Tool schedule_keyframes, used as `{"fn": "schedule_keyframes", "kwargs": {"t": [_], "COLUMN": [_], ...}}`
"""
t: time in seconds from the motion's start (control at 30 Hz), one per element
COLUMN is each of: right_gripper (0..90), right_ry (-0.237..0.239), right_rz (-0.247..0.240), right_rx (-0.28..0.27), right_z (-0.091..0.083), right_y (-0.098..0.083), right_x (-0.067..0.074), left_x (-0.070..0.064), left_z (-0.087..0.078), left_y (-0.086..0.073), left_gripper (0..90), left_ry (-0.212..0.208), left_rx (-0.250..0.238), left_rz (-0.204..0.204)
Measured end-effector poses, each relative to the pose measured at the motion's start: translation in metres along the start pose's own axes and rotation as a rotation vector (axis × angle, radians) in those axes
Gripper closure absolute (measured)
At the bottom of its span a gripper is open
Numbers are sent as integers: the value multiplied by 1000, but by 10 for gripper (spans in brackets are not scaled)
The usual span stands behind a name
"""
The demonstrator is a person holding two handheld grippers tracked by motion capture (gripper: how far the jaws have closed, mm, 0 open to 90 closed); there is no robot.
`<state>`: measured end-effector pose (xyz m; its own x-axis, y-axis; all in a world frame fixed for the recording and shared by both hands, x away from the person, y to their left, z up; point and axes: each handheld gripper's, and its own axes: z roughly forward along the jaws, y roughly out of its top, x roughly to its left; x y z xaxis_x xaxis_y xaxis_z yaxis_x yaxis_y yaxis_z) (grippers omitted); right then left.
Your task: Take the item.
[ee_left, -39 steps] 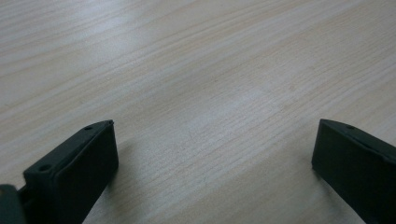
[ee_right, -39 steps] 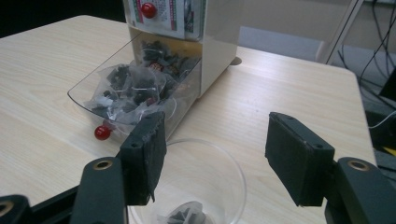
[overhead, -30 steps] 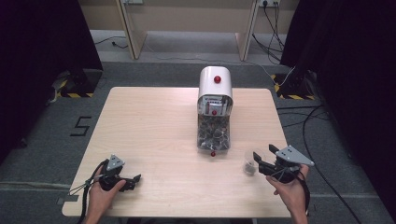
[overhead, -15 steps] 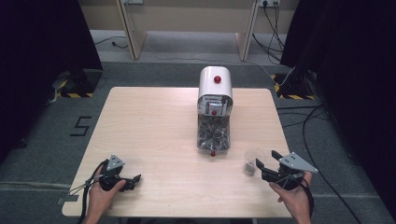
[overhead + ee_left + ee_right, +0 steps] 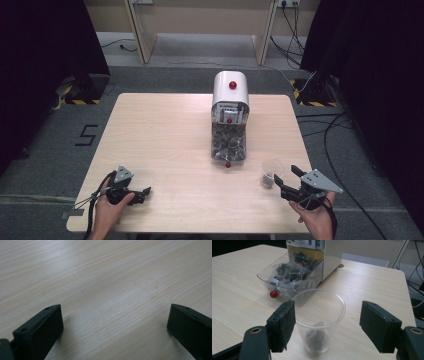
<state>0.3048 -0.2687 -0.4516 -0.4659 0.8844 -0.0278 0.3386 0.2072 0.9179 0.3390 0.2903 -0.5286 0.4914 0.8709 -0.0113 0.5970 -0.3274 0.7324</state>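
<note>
A clear plastic cup stands upright on the counter near its front right part, with a small dark packet lying in its bottom. In the right gripper view the cup sits between the two black jaws but nearer the left one: its rim appears to touch or nearly touch the inner face of that jaw, while a plain gap separates its other side from the right jaw. The jaws of the right gripper stand wide apart and do not clamp the cup. In the high view that gripper lies just in front and to the right of the cup, held by the person's right hand at the counter's front edge, with the jaw tips reaching toward the cup's near side. Just behind and left of the cup, the clear tray of a white dispenser holds a heap of dark packets, and a small red knob sits at the tray's front lip; the dispenser stands near the middle of the counter. Well apart, at the front left corner, the left hand rests the left gripper on the wood; its jaws are spread apart over bare counter with nothing between them.
</note>
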Motion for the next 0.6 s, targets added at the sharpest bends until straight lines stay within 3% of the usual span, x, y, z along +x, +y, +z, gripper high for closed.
{"fn": "schedule_keyframes", "kwargs": {"t": [0.6], "right_gripper": [296], "right_ry": [3], "right_rz": [8], "right_rx": [38], "right_z": [-15], "right_y": [-20], "right_x": [-1], "left_x": [0], "left_z": [0], "left_y": [0], "left_gripper": [0], "left_ry": [0], "left_rx": [-1], "left_rz": [-2]}}
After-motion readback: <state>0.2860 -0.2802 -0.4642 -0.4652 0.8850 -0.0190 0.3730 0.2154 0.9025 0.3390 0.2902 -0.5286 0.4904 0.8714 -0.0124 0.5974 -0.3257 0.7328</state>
